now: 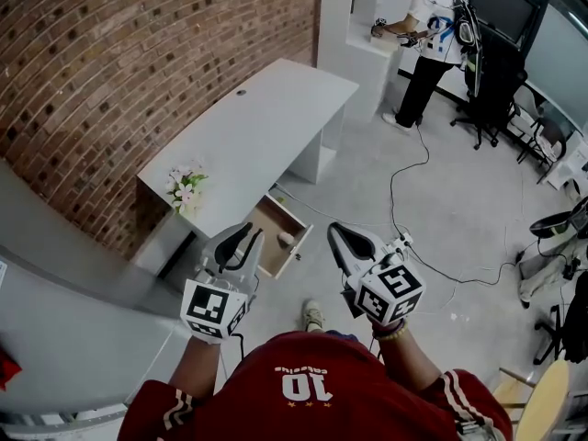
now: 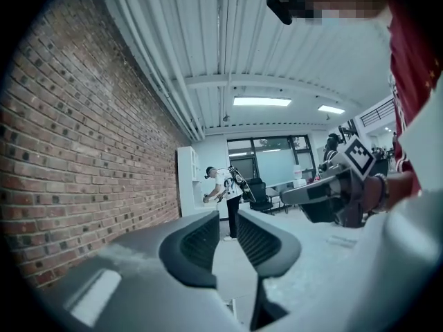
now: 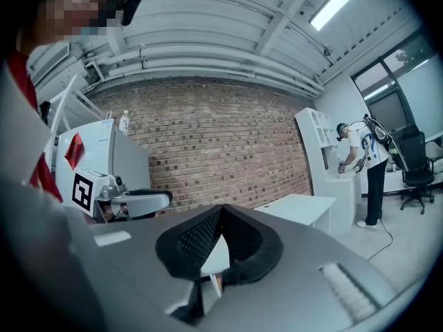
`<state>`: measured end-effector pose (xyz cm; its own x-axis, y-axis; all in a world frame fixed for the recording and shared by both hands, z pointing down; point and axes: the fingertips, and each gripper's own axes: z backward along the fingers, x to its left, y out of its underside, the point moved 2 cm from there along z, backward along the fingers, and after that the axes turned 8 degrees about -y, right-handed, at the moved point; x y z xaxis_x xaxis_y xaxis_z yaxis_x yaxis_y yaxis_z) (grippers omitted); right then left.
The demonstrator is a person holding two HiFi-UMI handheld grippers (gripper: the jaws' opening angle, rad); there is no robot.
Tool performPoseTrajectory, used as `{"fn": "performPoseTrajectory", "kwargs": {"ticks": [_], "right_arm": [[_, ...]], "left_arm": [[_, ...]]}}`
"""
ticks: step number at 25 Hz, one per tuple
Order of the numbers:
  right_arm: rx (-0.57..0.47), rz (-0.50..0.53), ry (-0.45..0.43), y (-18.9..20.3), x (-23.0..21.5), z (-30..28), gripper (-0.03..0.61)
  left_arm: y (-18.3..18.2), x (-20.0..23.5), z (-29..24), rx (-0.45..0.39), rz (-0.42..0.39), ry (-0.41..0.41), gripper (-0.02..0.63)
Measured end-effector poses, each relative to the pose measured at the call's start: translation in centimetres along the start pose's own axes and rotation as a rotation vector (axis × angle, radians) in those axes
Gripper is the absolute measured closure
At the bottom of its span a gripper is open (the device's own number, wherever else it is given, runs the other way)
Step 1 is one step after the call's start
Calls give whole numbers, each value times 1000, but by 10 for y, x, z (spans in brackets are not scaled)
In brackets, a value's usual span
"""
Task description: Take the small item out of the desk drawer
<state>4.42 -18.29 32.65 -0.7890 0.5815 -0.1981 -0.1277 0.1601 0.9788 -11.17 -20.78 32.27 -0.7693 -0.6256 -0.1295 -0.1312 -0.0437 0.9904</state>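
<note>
The white desk [image 1: 248, 127] stands against the brick wall. Its wooden drawer [image 1: 267, 224] is pulled open below the front edge. A small pale item [image 1: 286, 239] lies inside the drawer near its front panel. My left gripper [image 1: 241, 237] hovers level just left of the drawer. A narrow gap shows between its fingers [image 2: 197, 244] and nothing is in it. My right gripper [image 1: 342, 234] hangs to the right of the drawer. In the right gripper view its jaws [image 3: 220, 216] meet at the tips and hold nothing.
A small bunch of flowers [image 1: 186, 188] sits on the desk's near corner. Another person [image 1: 427, 35] works at a white shelf unit far back. Black office chairs [image 1: 491, 81] and a floor cable [image 1: 404, 209] lie to the right. A grey counter [image 1: 55, 274] runs along the left.
</note>
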Motion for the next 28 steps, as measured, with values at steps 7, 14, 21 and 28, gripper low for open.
{"fn": "performPoseTrajectory", "kwargs": {"ticks": [7,14,21,28], "right_arm": [[-1,-11,12,5,-5,4,576],[-2,-5,18,4,-6,5,575],[21,2,5,9,-7,-1,575],[45,-17,8,16,-21,-11,575]], "left_arm": [[13,-3,-10,40,-37,29,429],[18,0,-18,48,-73,33,419],[44,11,-33,96,-201,26,419],[75,22,-52,156,-289,18,419]]}}
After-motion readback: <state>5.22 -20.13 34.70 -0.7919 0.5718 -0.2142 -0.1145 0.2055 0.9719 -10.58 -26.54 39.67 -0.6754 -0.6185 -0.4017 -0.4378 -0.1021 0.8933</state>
